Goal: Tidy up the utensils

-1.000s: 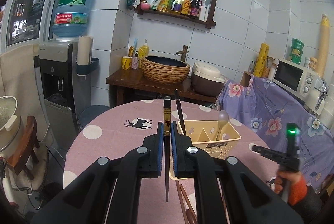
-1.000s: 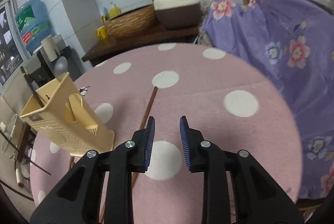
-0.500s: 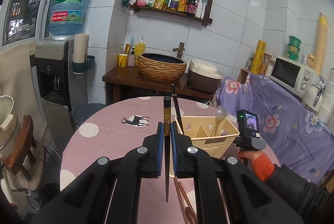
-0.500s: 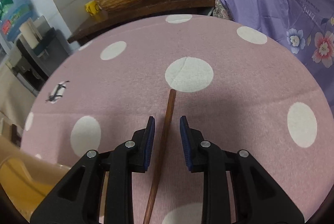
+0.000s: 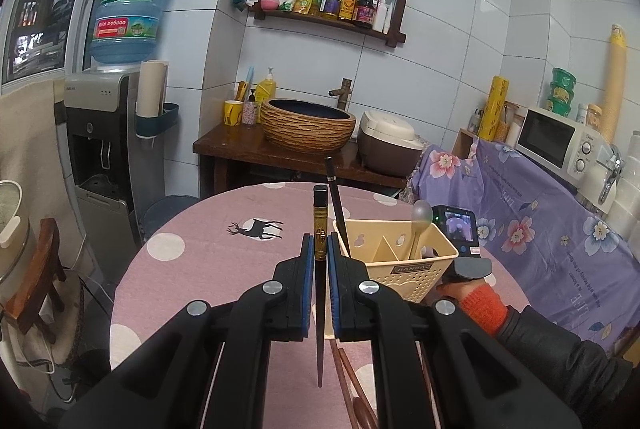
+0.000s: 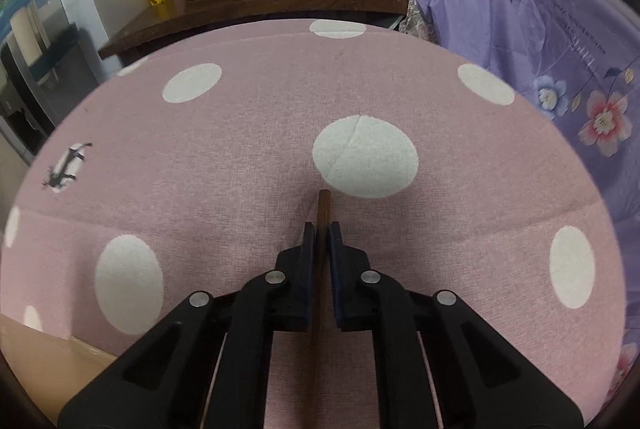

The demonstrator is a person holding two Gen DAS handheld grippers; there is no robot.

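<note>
My left gripper (image 5: pixel 319 249) is shut on a black chopstick with a gold band (image 5: pixel 320 225), held upright above the pink dotted table, just left of the cream utensil basket (image 5: pixel 400 261). The basket holds a second black chopstick (image 5: pixel 336 197) and a grey spoon (image 5: pixel 422 219). My right gripper (image 6: pixel 321 229) is low over the table and shut on the end of a brown wooden chopstick (image 6: pixel 323 205) that lies on the cloth. Brown utensils (image 5: pixel 352 381) lie on the table below the left gripper.
The round table (image 6: pixel 240 157) has a pink cloth with white dots. A purple flowered cover (image 6: pixel 560 41) drapes furniture to the right. A wooden counter with a woven basin (image 5: pixel 308 129) and rice cooker stands behind. A basket corner (image 6: pixel 40 369) shows at lower left.
My right gripper dropped lower, moved forward along the brown chopstick and closed on its end. My left gripper keeps the black chopstick, nearly still beside the basket.
</note>
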